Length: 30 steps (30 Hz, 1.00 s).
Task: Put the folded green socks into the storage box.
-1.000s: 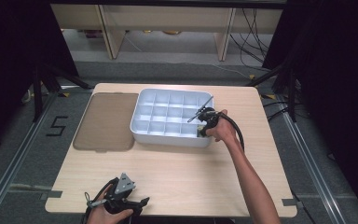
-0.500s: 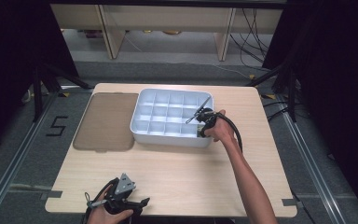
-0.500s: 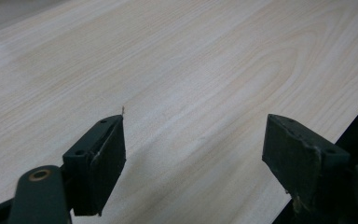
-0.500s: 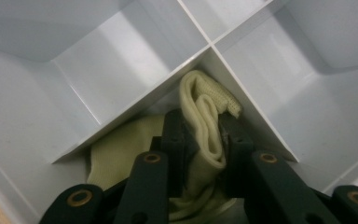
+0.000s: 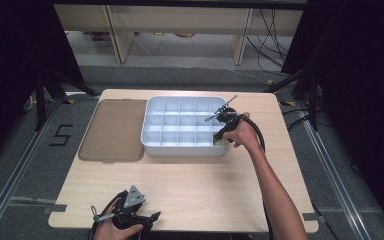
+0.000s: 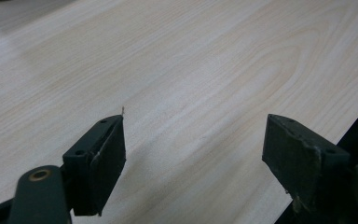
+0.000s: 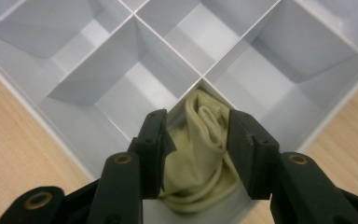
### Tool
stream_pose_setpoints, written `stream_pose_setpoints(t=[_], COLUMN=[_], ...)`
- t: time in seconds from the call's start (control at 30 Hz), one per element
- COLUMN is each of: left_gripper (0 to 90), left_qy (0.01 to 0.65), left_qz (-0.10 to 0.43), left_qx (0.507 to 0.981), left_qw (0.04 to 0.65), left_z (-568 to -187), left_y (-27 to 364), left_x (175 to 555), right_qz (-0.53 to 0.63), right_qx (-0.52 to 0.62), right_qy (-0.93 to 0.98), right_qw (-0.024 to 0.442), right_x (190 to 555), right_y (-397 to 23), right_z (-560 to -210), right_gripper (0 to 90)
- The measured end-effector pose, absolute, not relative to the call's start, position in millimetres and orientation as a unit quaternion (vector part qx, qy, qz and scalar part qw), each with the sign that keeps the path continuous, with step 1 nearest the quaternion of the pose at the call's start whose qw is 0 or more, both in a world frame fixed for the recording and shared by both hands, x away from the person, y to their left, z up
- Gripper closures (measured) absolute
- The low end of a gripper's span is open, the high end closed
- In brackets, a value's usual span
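We have just been opening the jaws of the right gripper (image 7: 196,140) over the corner compartment of the white divided tray (image 5: 152,145), and the pale yellow rolled cloth (image 7: 200,158) now sits loose between them, resting in that compartment – the pads stand a little apart from it on each side, no longer pinching. Against the frames from a moment ago the gripper sits slightly higher above the tray, so we judge the cloth placed and the hand free to withdraw. The other compartments we can see lie bare. The brownish lid (image 5: 112,130) lies flat just left of the tray. Our left gripper (image 6: 193,154) idles with jaws wide over the table (image 5: 200,185) near its front edge – nothing blocks the way out.
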State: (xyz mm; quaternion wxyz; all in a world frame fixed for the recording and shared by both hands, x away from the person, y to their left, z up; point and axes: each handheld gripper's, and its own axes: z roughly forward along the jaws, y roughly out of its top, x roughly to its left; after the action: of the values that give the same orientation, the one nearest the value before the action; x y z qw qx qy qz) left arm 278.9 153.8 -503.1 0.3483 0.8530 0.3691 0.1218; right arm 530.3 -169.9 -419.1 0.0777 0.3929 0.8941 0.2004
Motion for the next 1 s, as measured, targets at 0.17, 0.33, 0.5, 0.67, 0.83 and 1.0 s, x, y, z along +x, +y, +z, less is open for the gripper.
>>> stream_pose_setpoints(t=[0.17,0.33,0.5,0.67,0.83,1.0], left_gripper=[20.6,20.6,20.6,20.6,20.6,21.0], left_qy=[0.365,0.364,0.364,0.366,0.361,0.364], left_qz=[0.129,0.129,0.13,0.129,0.132,0.13], left_qx=[0.853,0.853,0.852,0.852,0.853,0.853], left_qw=[0.35,0.352,0.352,0.353,0.353,0.35], left_z=[-503,-503,-503,-503,-502,-502], left_y=[154,154,155,155,155,155], left_x=[280,280,280,280,281,280], right_qz=[0.217,0.231,0.24,0.25,0.276,0.297], right_qx=[0.396,0.387,0.395,0.394,0.396,0.385], right_qy=[0.888,0.888,0.882,0.879,0.871,0.869], right_qw=[0.084,0.09,0.09,0.097,0.093,0.094], right_x=[526,525,520,513,506,498], right_y=[-178,-185,-189,-197,-207,-215], right_z=[-400,-393,-386,-379,-376,-375], right_gripper=[60.8,64.7,67.3,68.8,67.3,62.8])
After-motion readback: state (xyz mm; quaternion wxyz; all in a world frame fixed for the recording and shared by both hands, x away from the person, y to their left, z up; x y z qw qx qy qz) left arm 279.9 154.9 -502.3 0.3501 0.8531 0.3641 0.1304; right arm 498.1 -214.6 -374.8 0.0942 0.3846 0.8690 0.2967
